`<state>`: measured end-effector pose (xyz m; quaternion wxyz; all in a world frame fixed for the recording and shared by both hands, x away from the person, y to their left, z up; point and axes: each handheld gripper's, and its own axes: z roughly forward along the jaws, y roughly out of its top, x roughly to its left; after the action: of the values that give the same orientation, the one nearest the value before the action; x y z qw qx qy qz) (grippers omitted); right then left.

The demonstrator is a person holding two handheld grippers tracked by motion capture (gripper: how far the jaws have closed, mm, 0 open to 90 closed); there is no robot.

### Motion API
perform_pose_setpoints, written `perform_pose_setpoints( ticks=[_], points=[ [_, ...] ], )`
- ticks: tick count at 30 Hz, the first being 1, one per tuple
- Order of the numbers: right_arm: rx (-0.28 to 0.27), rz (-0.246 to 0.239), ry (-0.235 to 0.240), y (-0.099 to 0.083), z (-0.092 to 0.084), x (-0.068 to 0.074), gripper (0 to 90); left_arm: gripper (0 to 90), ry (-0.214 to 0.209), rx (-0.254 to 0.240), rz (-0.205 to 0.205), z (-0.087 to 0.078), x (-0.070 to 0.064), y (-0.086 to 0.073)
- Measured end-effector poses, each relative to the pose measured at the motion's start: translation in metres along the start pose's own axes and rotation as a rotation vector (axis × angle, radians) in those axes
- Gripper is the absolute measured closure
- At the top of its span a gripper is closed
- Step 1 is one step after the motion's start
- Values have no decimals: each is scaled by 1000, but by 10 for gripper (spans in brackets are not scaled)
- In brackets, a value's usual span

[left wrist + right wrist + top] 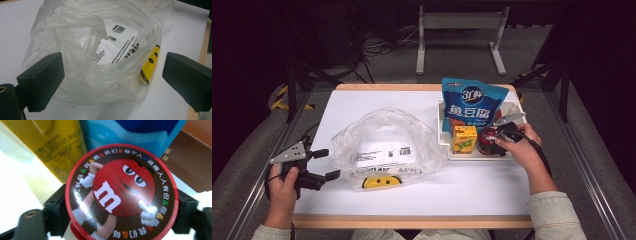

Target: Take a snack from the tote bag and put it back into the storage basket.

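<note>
1. The right hand-held gripper reaches into the white rectangular plastic tray at the right of the table, its two black jaws standing on either side of the round tub with a red rim and a brown lid bearing a red cartoon candy figure.
2. Seen from the right gripper view, the jaws flank the tub at its widest; whether the pads press on it is hard to judge, since the lid hides them.
3. The tub sits in the front part of the tray, just beside the yellow rectangular drink carton on its left.
4. Behind both stands the tall blue foil snack pouch with white lettering, leaning at the tray's back; a brown box lies beside it.
5. The left hand-held gripper rests at the left of the white table, jaws spread wide with nothing between them.
6. Just ahead of those jaws lies the crumpled clear plastic bag, its mouth open toward them in the left gripper view.
7. Inside the bag are a white printed sheet with a barcode and a yellow strip with black marks.
</note>
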<state>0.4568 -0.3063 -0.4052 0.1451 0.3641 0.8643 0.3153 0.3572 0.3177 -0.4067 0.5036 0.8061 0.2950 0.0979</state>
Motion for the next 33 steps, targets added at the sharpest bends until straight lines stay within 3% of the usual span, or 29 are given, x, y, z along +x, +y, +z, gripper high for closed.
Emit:
perform_pose_setpoints(
  ticks=[7, 19, 33],
  points=[
    [-32, -6, -26, 2, -13, 1, 165, 47, -1, 2, -7, 0, 0, 0],
    [-128, 0, -66, 6, -52, 10, 170, 46, -6, -1, -1, -1, -2, 1],
    [-271, -14, 7, 7, -81, 38, 171, 45, -9, 1, 1, 0, -3, 2]
  ],
)
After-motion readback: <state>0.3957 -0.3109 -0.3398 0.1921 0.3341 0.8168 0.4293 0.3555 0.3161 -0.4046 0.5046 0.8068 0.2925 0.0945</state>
